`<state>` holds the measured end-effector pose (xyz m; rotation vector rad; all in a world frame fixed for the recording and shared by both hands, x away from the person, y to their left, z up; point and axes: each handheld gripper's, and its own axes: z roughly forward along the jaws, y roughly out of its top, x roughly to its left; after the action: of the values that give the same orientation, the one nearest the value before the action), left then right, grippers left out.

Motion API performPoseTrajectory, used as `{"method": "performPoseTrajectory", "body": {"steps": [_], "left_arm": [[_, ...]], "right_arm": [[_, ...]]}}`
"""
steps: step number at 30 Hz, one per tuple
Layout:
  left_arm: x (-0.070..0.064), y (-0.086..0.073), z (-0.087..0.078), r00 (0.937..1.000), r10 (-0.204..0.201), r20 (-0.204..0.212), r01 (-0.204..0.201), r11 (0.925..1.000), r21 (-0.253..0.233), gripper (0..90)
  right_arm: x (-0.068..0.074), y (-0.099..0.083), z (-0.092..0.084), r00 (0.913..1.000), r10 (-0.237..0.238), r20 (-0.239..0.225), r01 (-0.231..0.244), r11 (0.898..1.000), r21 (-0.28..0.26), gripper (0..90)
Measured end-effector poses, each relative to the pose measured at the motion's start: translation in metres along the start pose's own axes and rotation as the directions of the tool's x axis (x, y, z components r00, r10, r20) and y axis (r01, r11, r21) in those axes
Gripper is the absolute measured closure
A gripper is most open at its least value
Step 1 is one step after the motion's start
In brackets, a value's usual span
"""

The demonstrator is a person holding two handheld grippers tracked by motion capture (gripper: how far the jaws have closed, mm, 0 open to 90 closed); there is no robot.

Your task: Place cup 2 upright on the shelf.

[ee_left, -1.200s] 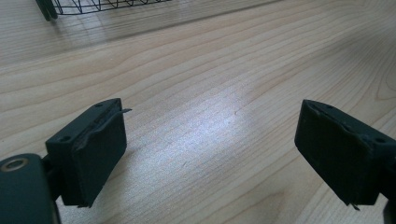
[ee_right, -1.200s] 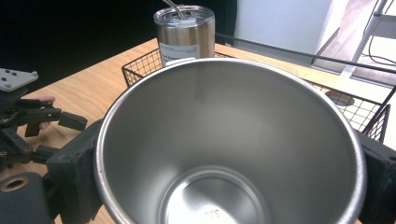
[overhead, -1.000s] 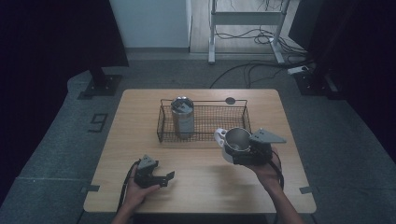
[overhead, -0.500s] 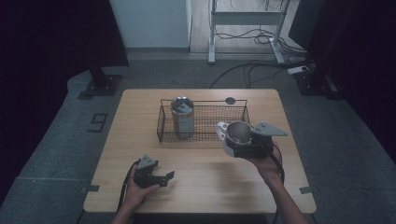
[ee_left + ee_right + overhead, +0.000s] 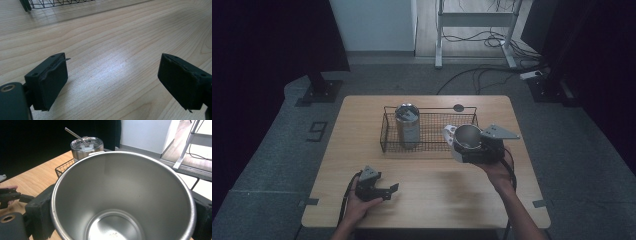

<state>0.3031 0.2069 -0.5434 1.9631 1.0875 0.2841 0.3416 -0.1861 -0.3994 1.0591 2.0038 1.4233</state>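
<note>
My right gripper (image 5: 466,146) is shut on an open steel cup (image 5: 468,137), held in the air over the front right part of the black wire basket (image 5: 432,108). In the right gripper view the cup's mouth (image 5: 120,202) faces the camera, with a black jaw pressed on each side. A lidded steel tumbler (image 5: 408,125) with a metal straw (image 5: 75,135) stands upright in the basket's left end. My left gripper (image 5: 388,191) rests low on the table near the front left. Its jaws (image 5: 113,82) stand apart over bare wood with nothing between them.
A wooden table (image 5: 437,200) carries everything; the basket's corner (image 5: 57,3) lies beyond the left gripper. A small dark disc (image 5: 458,107) sits by the far edge behind the basket. Cables and a metal frame (image 5: 477,30) lie on the floor past the table.
The right gripper has carried the cup a little farther from the person, toward the basket. The left gripper has kept its place.
</note>
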Motion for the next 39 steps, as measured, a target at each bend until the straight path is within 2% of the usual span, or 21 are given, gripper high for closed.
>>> {"method": "performPoseTrajectory", "body": {"steps": [22, 39], "left_arm": [[0.000, 0.000, -0.001, 1.0000, 0.002, 0.000, -0.002, 1.0000, -0.002, 9.5], [0.001, 0.000, -0.001, 1.0000, 0.001, -0.003, -0.001, 1.0000, -0.005, 9.5]], "right_arm": [[-0.011, 0.016, 0.011, 0.9999, 0.003, 0.016, -0.003, 1.000, 0.000, 6.3], [-0.025, 0.022, 0.025, 0.9996, 0.000, 0.029, -0.001, 1.000, 0.011, 6.3]]}}
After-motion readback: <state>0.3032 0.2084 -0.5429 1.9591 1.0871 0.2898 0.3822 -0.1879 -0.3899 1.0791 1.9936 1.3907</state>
